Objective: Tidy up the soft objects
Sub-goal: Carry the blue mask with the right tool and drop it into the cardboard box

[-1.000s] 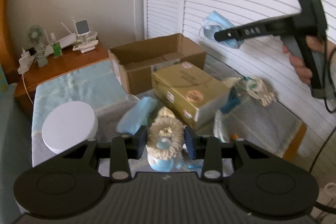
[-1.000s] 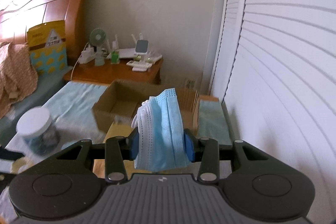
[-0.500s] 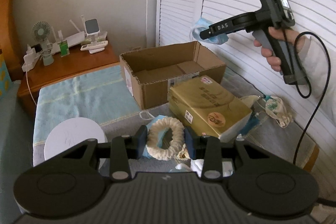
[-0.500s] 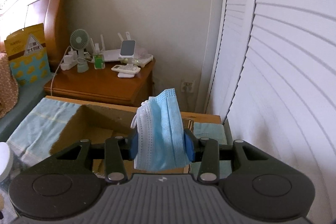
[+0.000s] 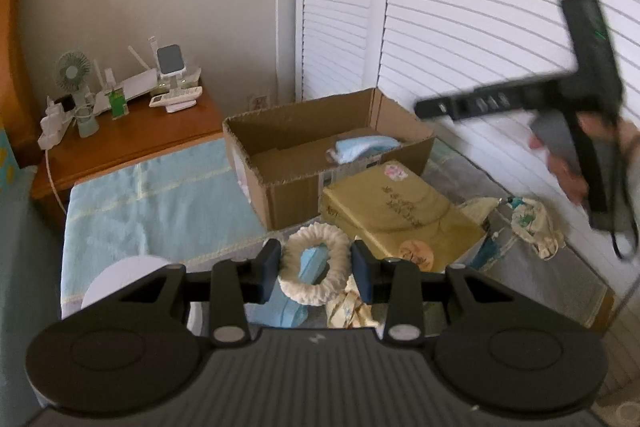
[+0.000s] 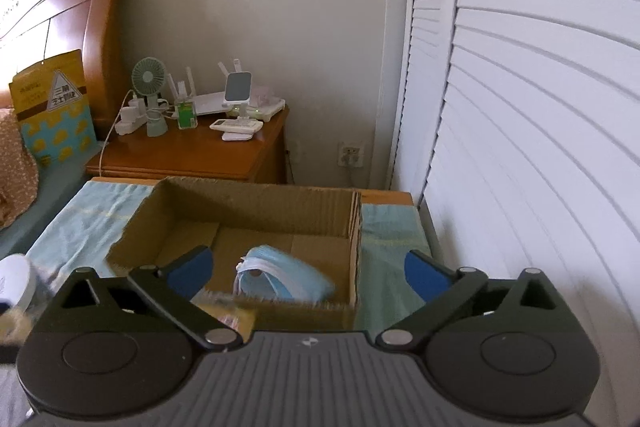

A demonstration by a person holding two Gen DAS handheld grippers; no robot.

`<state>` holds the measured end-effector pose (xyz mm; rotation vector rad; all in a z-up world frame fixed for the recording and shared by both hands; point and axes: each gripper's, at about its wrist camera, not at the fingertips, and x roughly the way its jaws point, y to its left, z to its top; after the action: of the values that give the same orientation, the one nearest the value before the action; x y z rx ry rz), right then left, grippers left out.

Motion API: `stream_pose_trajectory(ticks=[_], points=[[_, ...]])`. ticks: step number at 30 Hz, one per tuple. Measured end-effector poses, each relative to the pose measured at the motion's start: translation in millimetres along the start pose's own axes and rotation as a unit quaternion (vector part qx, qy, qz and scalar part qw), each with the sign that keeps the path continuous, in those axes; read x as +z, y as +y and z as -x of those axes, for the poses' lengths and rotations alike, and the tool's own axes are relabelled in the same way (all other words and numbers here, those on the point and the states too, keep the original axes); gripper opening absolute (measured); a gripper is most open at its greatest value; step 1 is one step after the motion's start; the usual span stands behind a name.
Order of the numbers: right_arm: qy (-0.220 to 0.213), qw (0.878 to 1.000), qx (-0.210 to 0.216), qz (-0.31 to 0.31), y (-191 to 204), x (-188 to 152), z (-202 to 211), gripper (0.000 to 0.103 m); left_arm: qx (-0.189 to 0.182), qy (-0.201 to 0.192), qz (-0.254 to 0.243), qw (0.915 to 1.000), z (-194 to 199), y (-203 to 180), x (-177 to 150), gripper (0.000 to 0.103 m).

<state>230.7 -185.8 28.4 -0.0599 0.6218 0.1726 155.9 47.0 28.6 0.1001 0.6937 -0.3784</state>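
The counter point(image 5: 152, 211), covered by a light blue cloth at its far end and a grey cloth nearer, carries everything; a white louvred door point(image 5: 480, 27) runs along its right edge and a wooden nightstand point(image 6: 192, 155) stands beyond its far edge. An open cardboard box point(image 5: 280, 195) sits at the far right corner of the counter. A blue face mask point(image 6: 280, 277) lies on the box floor, against its near wall. Just in front of the box, a yellow-brown package point(image 5: 400, 215) lies flat, touching the box's near wall or just beside it. Near the left edge stands a jar with a white lid point(image 5: 120, 279), partly hidden by the left hand-held gripper point(image 5: 315, 269). That gripper is clamped on a cream fabric scrunchie point(image 5: 316, 263), its pads point(image 5: 269, 267) pressing the ring from both sides above the near part of the counter. Under it lie another blue mask point(image 5: 280, 311) and a crumpled patterned cloth point(image 5: 348, 307). A second crumpled pale cloth point(image 5: 536, 227) lies near the right edge. The right hand-held gripper point(image 6: 308, 269) hangs above the box's near wall with its blue pads point(image 6: 192, 267) spread wide apart, holding nothing; in the left wrist view it appears blurred over the box's right side.
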Motion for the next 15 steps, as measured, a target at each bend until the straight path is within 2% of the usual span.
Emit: stream_pose_trajectory(ticks=[9, 15], points=[[0.006, 1.0, 0.013, 0.003, 21.5, -43.2, 55.4, 0.103, 0.004, -0.011, -0.018, 0.9998, -23.8, -2.9, 44.6, 0.037], [0.017, 1.0, -0.002, 0.012, 23.0, -69.8, 78.3, 0.103, 0.013, -0.019, -0.025, 0.9994, -56.9, -1.4, 81.7, 0.038]])
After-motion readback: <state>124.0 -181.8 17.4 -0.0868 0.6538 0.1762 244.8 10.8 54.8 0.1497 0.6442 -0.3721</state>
